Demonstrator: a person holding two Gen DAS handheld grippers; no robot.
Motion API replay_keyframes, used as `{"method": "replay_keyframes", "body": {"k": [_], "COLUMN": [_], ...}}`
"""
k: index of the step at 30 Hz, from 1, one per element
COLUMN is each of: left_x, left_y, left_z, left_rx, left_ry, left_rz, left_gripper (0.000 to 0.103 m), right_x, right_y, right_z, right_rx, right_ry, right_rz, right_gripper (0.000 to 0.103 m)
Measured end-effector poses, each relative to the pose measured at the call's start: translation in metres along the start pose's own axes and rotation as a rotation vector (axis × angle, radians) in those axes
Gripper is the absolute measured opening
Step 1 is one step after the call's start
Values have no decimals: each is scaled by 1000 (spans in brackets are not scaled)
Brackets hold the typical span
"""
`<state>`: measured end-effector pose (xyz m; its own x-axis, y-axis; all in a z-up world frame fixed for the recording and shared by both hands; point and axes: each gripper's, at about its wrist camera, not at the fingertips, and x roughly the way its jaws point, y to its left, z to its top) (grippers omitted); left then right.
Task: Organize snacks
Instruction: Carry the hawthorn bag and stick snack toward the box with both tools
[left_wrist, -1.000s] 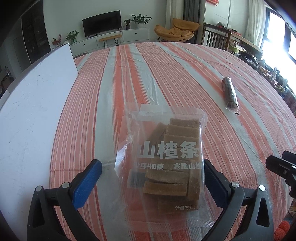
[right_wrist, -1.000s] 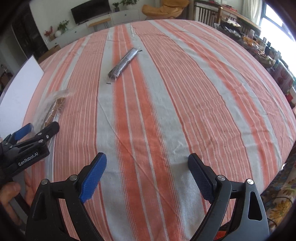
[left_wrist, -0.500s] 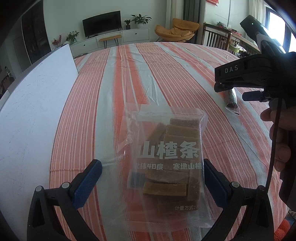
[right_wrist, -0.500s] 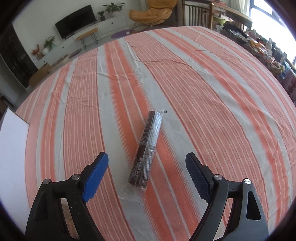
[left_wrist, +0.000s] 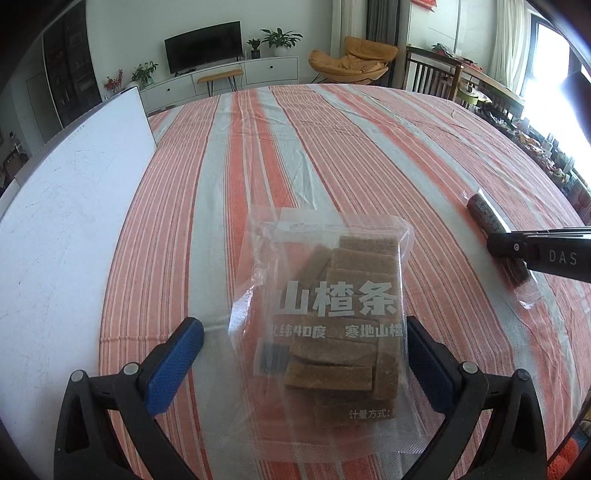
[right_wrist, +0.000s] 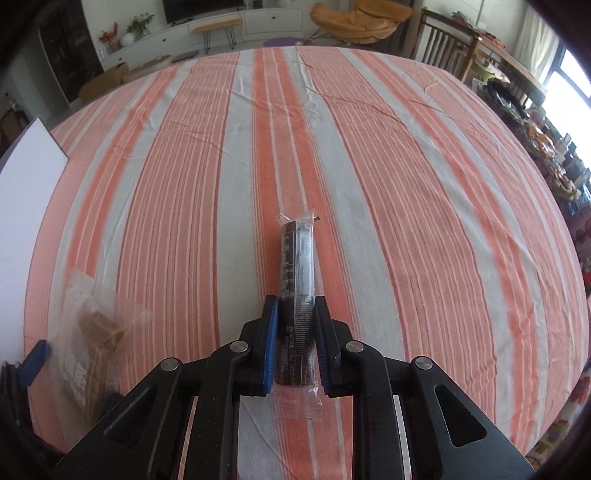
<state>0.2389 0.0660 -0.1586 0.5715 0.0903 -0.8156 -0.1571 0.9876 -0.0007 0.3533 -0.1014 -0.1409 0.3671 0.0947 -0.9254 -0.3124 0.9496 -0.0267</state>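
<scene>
The dark stick pack (right_wrist: 296, 291) is clamped near its near end by the right gripper (right_wrist: 295, 314), just closed, on the striped cloth (right_wrist: 406, 184). The left gripper (left_wrist: 304, 343) is held wide open around the clear bag (left_wrist: 328, 314), not gripping it.

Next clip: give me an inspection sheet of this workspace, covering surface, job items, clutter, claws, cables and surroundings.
Surface: orange-and-grey striped tablecloth, lightly wrinkled, with a white flat board along its left side.
Job's things: clear plastic bag of brown snack bars lying flat; dark slim snack stick in clear wrapper lying on the cloth to its right.
Clutter: nothing seen on the cloth besides these.
Claws: left claw open, straddling the bag without pressing it; right claw has just closed onto the snack stick's near end, pads pressing both sides.
Cables: nothing seen.
Surroundings: black television on a white cabinet, orange lounge chair, wooden chairs, crowded shelves at far right.
</scene>
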Motion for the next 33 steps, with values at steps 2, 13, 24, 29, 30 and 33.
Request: {"method": "replay_keyframes", "body": {"k": [2,13,24,29,30,33], "left_x": [0,-11,-108,-204,-225,-274], "left_y": [0,-11,8,37,49,95], "left_z": [0,14,5,11,11,8], "left_rx": [0,72,-91,-130,-137,-169], "left_ry": [0,84,49,-62,-88,-162], "left_rz": [0,-28,-343,-487,-501,-493], "left_gripper": [103,53,48,48,48,48], "right_x": [-10,-36,-88,-157,-170,-207], "right_y": [-8,-44,-58,-18,-2,52], "right_z": [-22,-83,-92,-82,-78,-70], "right_rx": [-30,29,132,57,32,-59], "right_ry": [30,74,-28,-124,-146,-215], "right_rz": [17,46,129,234,263,360], "right_gripper": [19,23,18,18,18,18]}}
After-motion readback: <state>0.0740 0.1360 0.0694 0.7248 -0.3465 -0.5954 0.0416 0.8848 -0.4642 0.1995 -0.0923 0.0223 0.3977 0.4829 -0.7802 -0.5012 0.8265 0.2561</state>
